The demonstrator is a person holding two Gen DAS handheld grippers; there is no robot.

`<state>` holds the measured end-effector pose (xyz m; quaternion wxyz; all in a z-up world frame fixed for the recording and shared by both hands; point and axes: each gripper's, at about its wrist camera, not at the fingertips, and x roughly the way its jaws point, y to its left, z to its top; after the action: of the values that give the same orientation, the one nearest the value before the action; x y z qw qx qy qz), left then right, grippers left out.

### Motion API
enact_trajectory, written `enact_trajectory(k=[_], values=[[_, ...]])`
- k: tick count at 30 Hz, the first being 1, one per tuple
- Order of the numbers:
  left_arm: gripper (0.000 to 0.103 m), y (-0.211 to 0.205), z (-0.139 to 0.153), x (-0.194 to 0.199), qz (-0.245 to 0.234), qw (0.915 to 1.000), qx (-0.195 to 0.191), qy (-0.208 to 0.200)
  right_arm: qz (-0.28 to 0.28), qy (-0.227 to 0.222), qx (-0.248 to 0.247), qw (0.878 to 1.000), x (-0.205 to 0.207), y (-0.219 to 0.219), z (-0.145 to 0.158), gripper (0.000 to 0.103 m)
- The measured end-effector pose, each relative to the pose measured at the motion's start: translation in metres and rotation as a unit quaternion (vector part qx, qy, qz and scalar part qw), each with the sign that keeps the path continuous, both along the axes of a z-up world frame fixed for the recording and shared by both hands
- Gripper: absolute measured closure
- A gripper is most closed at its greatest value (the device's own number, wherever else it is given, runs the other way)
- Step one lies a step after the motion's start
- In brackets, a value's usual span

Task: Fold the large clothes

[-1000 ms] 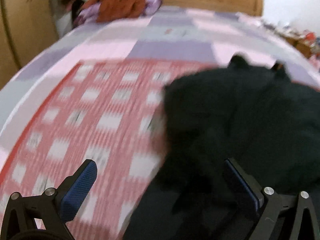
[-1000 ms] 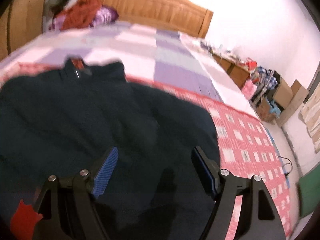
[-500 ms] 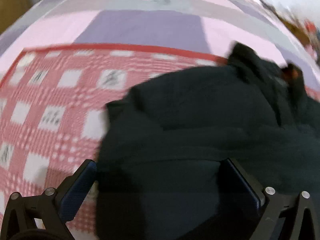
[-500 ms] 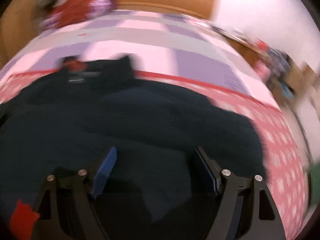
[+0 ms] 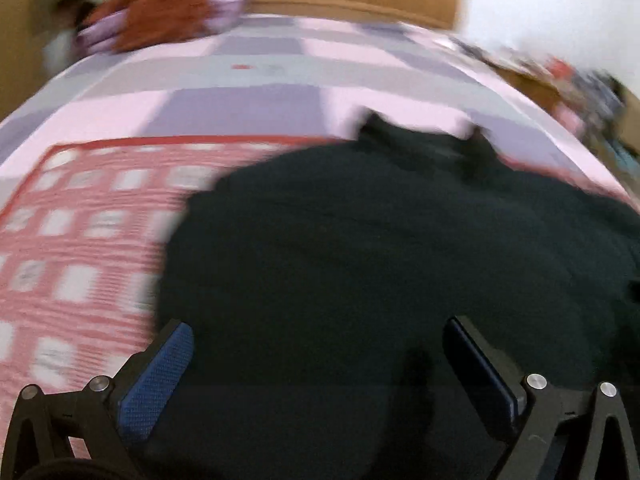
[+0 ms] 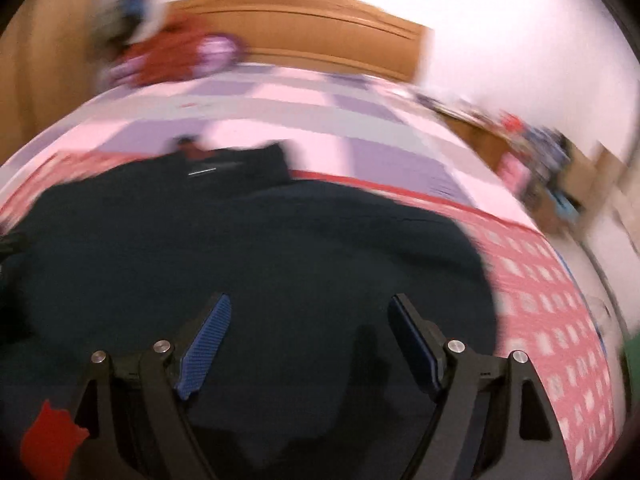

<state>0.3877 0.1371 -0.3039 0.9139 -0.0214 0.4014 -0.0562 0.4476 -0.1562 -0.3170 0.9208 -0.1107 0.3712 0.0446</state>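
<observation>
Your left gripper [image 5: 318, 354] has its jaws spread wide, blue pads apart, with nothing pinched between them; it hangs over the dark garment [image 5: 380, 264], and you cannot tell through the blur whether the fingertips brush the cloth. Your right gripper [image 6: 308, 332] is likewise wide apart and grips nothing: only the flat dark cloth shows in the gap between its pads.

The dark garment [image 6: 248, 264] lies spread on the bed, on the red and white checked blanket [image 5: 76, 248]. Its collar [image 6: 236, 160] sits at the far end, toward the wooden headboard [image 6: 304, 28], reaching just past the blanket's red border onto the pink and lilac bedcover [image 5: 240, 92]. In the left wrist view the garment's left edge lies just ahead of the left pad, with bare checked blanket beyond it; in the right wrist view its right edge curves past the right pad, with more checked blanket [image 6: 556, 320] beyond.

Well beyond the garment, against the headboard's left end, lies a heap of rust-red and purple clothes [image 5: 168, 20]. Off the bed's right side, beyond the garment, a low wooden piece with clutter [image 6: 532, 148] stands along the white wall; it is too blurred to make out. A red patch [image 6: 52, 440] shows at the lower left of the right wrist view, beside the gripper's frame; what it is you cannot tell.
</observation>
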Motion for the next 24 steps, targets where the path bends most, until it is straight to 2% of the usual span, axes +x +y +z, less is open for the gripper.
enact_trajectory(k=[2,3,4,6,7,9,10,12,13,15,17,20,22,23,24], values=[[0.001,-0.014,-0.017,0.001,-0.006,0.9989,0.036,0.028,0.043,0.019,-0.025,0.999,-0.010,0.024,-0.013,0.021],[0.001,-0.012,-0.023,-0.002,-0.006,0.9987,0.039,0.032,0.046,0.027,-0.051,0.997,-0.014,0.025,-0.022,0.021],[0.000,-0.005,-0.025,-0.003,-0.004,0.9987,0.036,0.035,0.033,0.035,-0.067,0.997,-0.014,0.014,-0.029,0.021],[0.000,0.010,-0.024,-0.010,0.005,0.9984,0.042,0.037,-0.013,0.049,-0.056,0.997,-0.012,-0.033,-0.037,0.021],[0.000,0.020,-0.023,-0.017,0.006,0.9981,0.045,0.043,-0.036,0.060,-0.033,0.997,-0.011,-0.065,-0.039,0.016],[0.000,0.032,-0.023,-0.029,0.025,0.9955,0.071,0.058,-0.052,0.085,0.041,0.994,-0.015,-0.114,-0.039,0.014],[0.000,0.039,-0.023,-0.035,0.030,0.9946,0.074,0.065,-0.072,0.089,0.022,0.993,-0.019,-0.128,-0.037,0.014],[0.001,0.050,-0.021,-0.061,0.044,0.9941,0.062,0.078,-0.139,0.093,-0.049,0.985,-0.034,-0.158,-0.032,0.014],[0.001,0.048,-0.017,-0.076,0.042,0.9948,0.059,0.072,-0.152,0.096,-0.049,0.982,-0.040,-0.166,-0.030,0.014],[0.001,0.035,-0.012,-0.110,0.029,0.9963,0.051,0.062,-0.158,0.088,-0.013,0.984,-0.071,-0.176,-0.017,0.014],[0.001,0.013,-0.011,-0.141,0.013,0.9969,0.043,0.065,-0.125,0.078,-0.009,0.989,-0.098,-0.158,-0.008,0.014],[0.001,-0.028,-0.019,-0.186,-0.013,0.9953,0.040,0.087,-0.024,0.072,-0.008,0.997,-0.154,-0.098,-0.002,0.014],[0.001,-0.048,-0.026,-0.210,-0.025,0.9932,0.049,0.103,0.038,0.086,-0.008,0.996,-0.180,-0.065,-0.009,0.014],[0.001,-0.054,-0.033,-0.224,-0.027,0.9911,0.066,0.112,0.085,0.098,-0.021,0.991,-0.199,-0.049,-0.015,0.014],[0.001,-0.055,-0.039,-0.238,-0.023,0.9898,0.079,0.116,0.107,0.100,-0.041,0.988,-0.212,-0.043,-0.022,0.014]])
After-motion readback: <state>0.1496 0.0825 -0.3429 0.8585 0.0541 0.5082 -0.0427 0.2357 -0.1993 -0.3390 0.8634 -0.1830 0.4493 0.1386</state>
